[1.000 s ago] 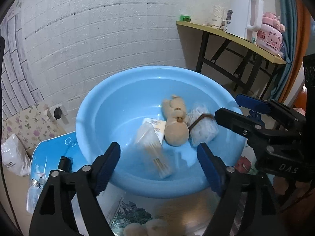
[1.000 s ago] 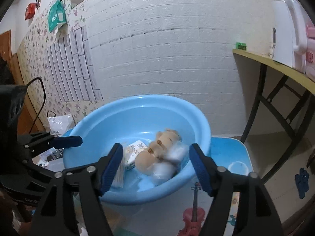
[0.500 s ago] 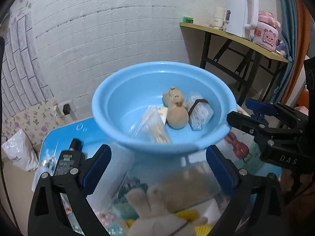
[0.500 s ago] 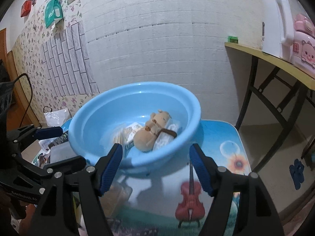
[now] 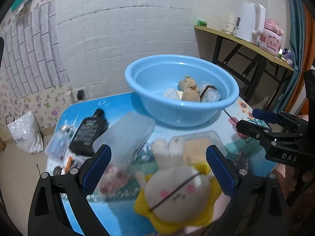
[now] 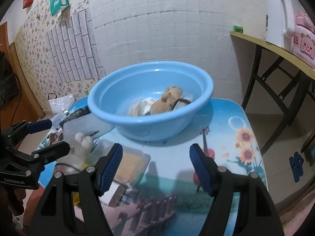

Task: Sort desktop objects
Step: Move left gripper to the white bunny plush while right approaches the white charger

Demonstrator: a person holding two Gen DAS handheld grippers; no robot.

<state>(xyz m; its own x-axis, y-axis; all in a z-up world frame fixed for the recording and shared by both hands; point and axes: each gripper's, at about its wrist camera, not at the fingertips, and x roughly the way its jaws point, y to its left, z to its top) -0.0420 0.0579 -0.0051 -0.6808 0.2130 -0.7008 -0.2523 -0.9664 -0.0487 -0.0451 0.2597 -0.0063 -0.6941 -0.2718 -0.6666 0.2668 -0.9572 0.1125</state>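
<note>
A light blue basin (image 5: 177,114) stands at the back of the picture-printed table (image 5: 122,102). In it lie a brown plush bear (image 5: 188,91) and clear plastic packets (image 5: 210,94). My left gripper (image 5: 157,163) is open wide above the table's front. A cream plush rabbit on a yellow star (image 5: 177,192) lies below and between its fingers, and the pads do not touch it. My right gripper (image 6: 156,153) is open over bare table in front of the basin (image 6: 153,125), with nothing between its fingers. The rabbit's ears (image 6: 82,143) show at its left.
A black bottle (image 5: 88,133), a clear plastic box (image 5: 124,137) and a clear tub with something tan (image 5: 198,147) lie on the table's near left. A side table with a white kettle (image 5: 248,23) stands at the right. A white bag (image 5: 23,133) sits on the floor.
Both grippers have pulled back from over the basin toward the table's front. The left jaws have spread wider. The plush rabbit, bottle and boxes have come into view.
</note>
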